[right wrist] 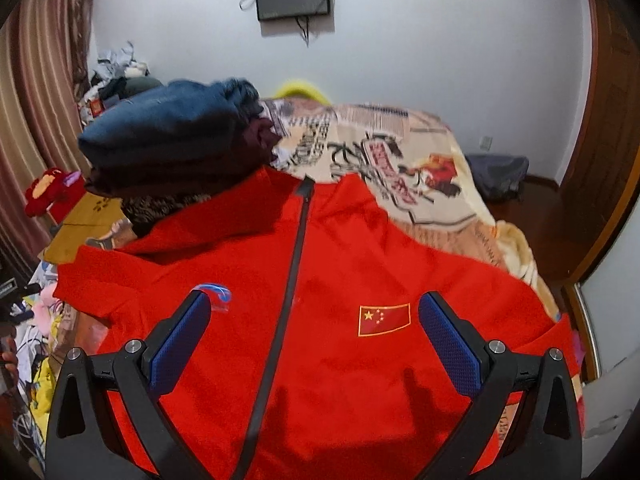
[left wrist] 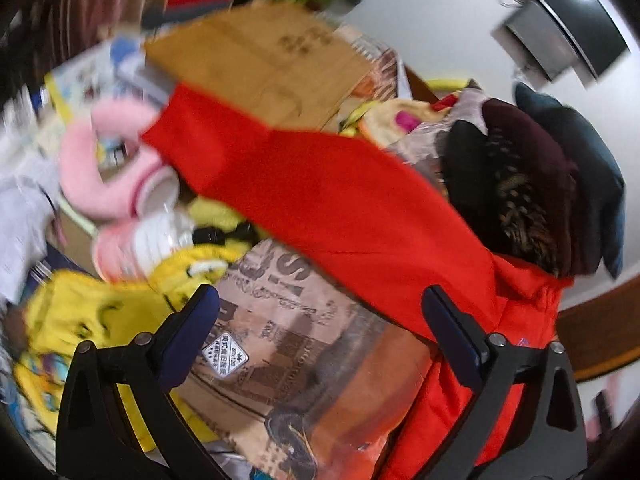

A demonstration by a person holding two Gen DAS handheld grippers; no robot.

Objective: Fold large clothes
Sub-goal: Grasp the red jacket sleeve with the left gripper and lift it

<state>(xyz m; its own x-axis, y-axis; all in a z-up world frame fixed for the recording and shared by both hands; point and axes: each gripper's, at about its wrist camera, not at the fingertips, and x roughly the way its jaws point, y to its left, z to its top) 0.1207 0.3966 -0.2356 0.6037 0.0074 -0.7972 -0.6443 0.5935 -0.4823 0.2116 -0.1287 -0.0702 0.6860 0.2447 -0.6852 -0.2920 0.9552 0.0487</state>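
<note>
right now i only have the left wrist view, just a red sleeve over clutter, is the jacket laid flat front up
Observer: Yes. The right wrist view shows the jacket front up on the bed, its black zipper closed down the middle.
Operator: anything sitting on it
Observer: A pile of folded dark clothes lies at the collar end, seemingly overlapping the jacket's edge.
Operator: is the right gripper holding anything
Observer: No. The right gripper is open above the chest, its fingers on either side of the flag patch and zipper, nothing between them.
</note>
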